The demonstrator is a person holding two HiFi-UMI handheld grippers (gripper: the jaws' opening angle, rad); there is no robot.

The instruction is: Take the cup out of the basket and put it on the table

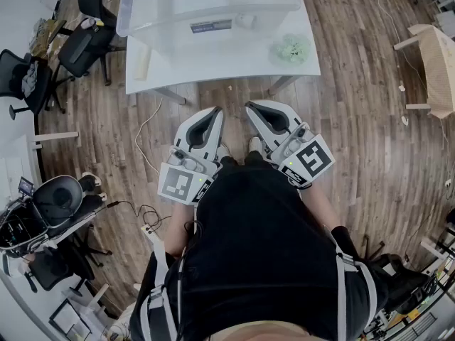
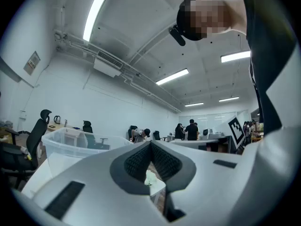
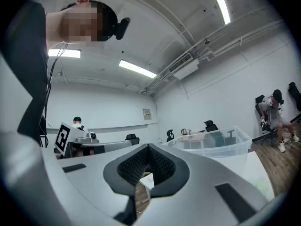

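**Cup in the basket, both grippers closed and away from the table**

The cup (image 1: 245, 21) shows only as a small pale shape inside the basket (image 1: 135, 20), toward its near right part; its form is not clear. The basket is a clear plastic box that stands on the white table (image 1: 213, 66) and covers its far part. A pale green crumpled thing (image 1: 291, 48) lies near the near right corner of the table.

The left gripper (image 1: 213, 112) and the right gripper (image 1: 252, 109) are side by side, close to the person's body, over the wooden floor (image 1: 355, 119) before the table's near edge. Both have the jaws pressed together with nothing between them.
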